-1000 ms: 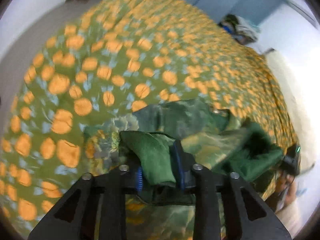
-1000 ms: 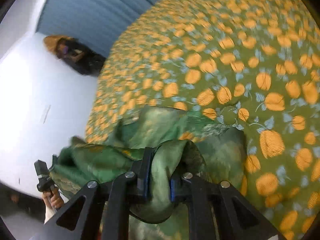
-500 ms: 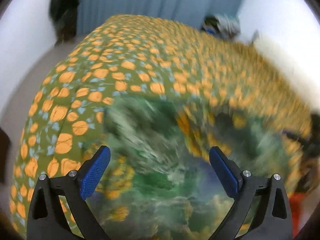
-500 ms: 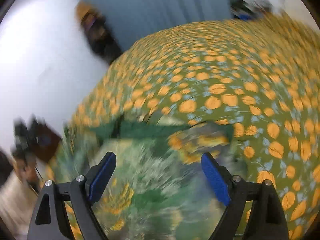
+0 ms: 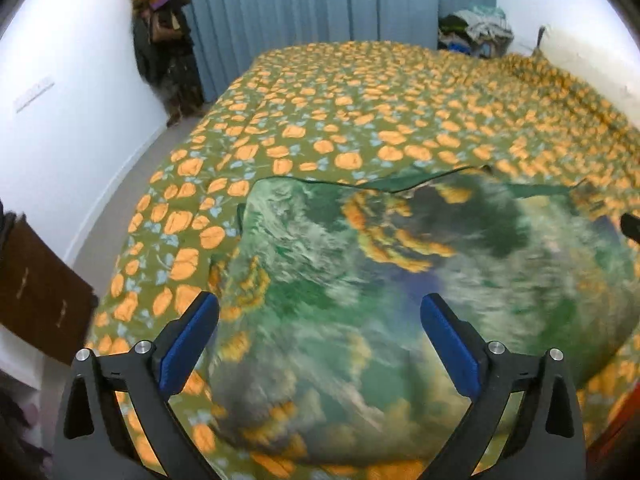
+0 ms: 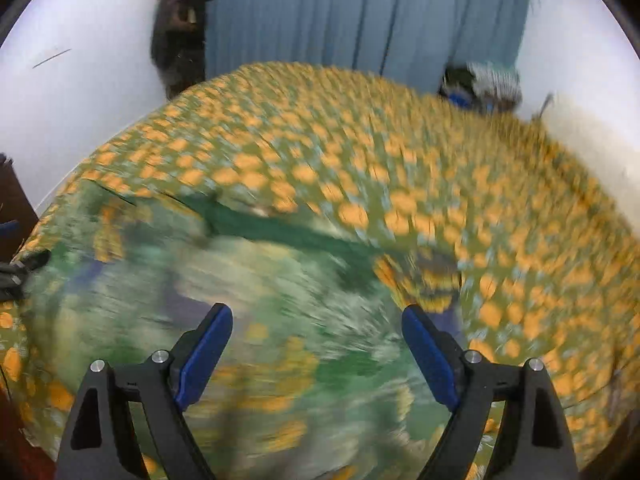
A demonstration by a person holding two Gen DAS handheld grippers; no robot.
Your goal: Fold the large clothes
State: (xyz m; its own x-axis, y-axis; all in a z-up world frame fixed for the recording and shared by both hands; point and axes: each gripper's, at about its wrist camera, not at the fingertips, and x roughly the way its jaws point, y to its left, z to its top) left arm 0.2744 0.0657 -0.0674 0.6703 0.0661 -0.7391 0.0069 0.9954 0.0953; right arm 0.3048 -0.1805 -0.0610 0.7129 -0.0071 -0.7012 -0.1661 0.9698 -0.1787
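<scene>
The green printed garment (image 5: 380,280) lies spread on the near part of the bed, on top of the bedspread (image 5: 360,120) with orange flowers. Its far hem shows as a dark green edge across the bed, and the cloth is blurred in both views, so the small wrinkles cannot be read. It seems mostly flat, with one layer or a fold near the far edge; I cannot tell which.

The left gripper (image 5: 320,340) hangs above the near part of the garment with its jaws wide apart and nothing between them. The right gripper (image 6: 316,352) is also above the cloth, jaws wide apart and empty; no pad touches the fabric in either view.

Around the bed there is a blue curtain (image 5: 320,0) at the back, a dark coat (image 5: 168,40) hanging in the left corner, a pile of clothes (image 5: 476,32) at the far right corner, and a brown cabinet (image 5: 36,292) at the left.

In my judgement the garment is laid out and the next fold needs a new grip on an edge. The risk is to pinch the bedspread together with the thin cloth, because both lie flat against each other. If the jaws take uneven corners, the fold may come out skewed, and the near part could slip off the bed edge.
</scene>
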